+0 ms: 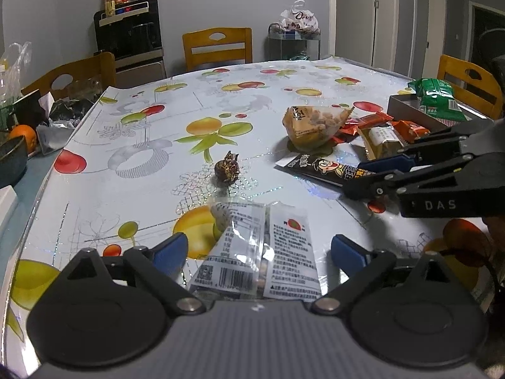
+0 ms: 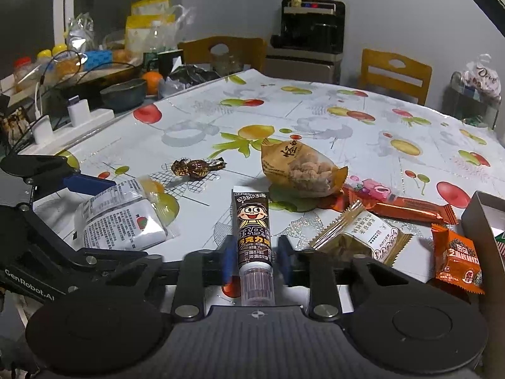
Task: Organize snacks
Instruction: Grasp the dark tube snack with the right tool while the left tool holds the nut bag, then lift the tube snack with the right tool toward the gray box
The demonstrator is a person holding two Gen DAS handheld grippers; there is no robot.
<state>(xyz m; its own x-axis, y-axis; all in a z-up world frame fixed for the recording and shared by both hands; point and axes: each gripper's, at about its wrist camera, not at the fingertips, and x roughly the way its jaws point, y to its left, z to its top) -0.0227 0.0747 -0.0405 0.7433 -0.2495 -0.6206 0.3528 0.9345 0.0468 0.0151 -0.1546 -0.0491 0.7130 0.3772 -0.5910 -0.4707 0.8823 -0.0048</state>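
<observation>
Pinching the tube [image 2: 254, 246] near its cap, at six o'clock, the right gripper [image 2: 254, 257] risks squeezing or slipping, while the left gripper [image 1: 257, 251], spread, straddles a clear packet [image 1: 262, 252].

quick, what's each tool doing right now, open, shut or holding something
Left tool: open, jaws wide on either side of the clear plastic snack packet with printed label, not gripping it.
Right tool: closed on the dark brown cartoon-face squeeze tube.
</observation>
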